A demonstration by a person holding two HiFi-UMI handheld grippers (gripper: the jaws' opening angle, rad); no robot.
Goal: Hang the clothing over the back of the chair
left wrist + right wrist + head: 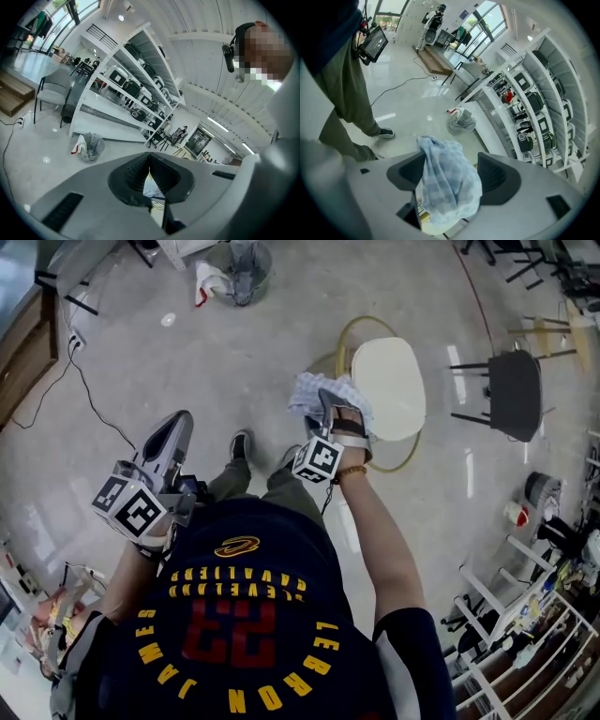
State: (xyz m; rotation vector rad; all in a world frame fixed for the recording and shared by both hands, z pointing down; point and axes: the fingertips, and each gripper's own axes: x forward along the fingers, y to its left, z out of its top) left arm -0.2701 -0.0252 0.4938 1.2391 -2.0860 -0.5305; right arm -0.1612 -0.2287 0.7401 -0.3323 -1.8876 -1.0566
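Pale blue checked cloth point(302, 390) seemingly draped over cream chair point(392, 390), mid-frame; right gripper point(452, 165) spread, left gripper point(149, 164) pressed together; withdrawing remains.

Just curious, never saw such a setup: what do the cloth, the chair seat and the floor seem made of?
Cloth: thin woven fabric, likely cotton; pale blue checks, soft crumpled folds.
Chair seat: smooth cream surface, maybe plastic or painted wood; no weave shows.
Floor: polished grey, perhaps concrete or stone; it mirrors the lights.
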